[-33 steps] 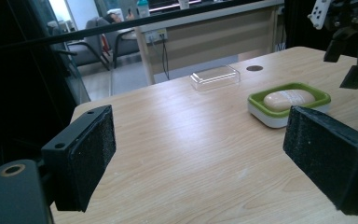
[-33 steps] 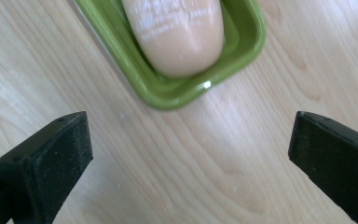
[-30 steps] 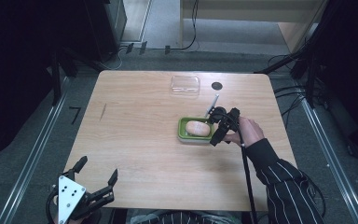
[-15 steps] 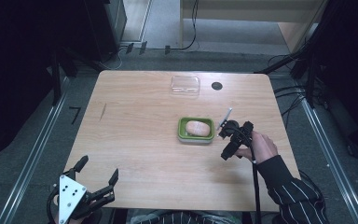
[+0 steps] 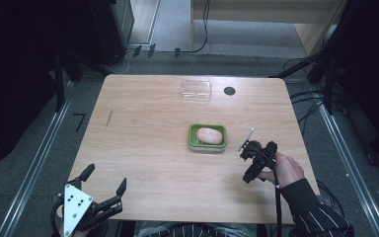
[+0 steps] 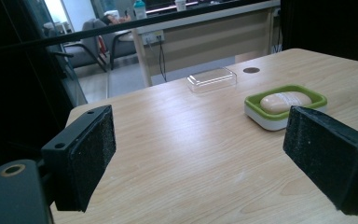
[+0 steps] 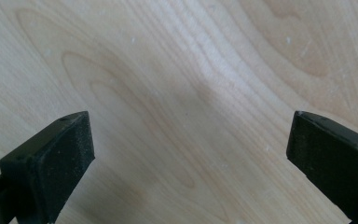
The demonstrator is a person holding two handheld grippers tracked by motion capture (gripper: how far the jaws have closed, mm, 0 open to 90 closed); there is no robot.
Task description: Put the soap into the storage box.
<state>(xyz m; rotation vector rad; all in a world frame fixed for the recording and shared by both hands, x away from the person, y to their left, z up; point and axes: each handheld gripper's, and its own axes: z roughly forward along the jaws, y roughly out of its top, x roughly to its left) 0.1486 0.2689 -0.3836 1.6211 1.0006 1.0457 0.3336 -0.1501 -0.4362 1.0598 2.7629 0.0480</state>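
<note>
Black foam pads on your left gripper (image 5: 103,190) are spread wide with nothing between them; it's sitting at the near-left corner of the wooden table (image 5: 143,148), about 7 o'clock from the table's middle. From the left gripper view you can see the dish off toward 1 o'clock, well apart from the jaws.

Your right gripper (image 5: 250,160) is over at roughly 4 o'clock from the table's middle, in your right hand (image 5: 284,170), jaws also wide and empty. Its own camera is looking straight down at bare wood grain between the two pads (image 7: 56,154).

Next up, the green soap dish (image 5: 207,144), pretty much mid-table, a bit right of centre, with the pale bar of soap (image 5: 210,135) lying inside it. It's near your right gripper, at about 10 o'clock from it, not touching.

Further back at around 12 o'clock there's the clear plastic lid (image 5: 196,91) lying flat near the far edge, and just to its right a small dark round hole (image 5: 229,91) in the tabletop.
</note>
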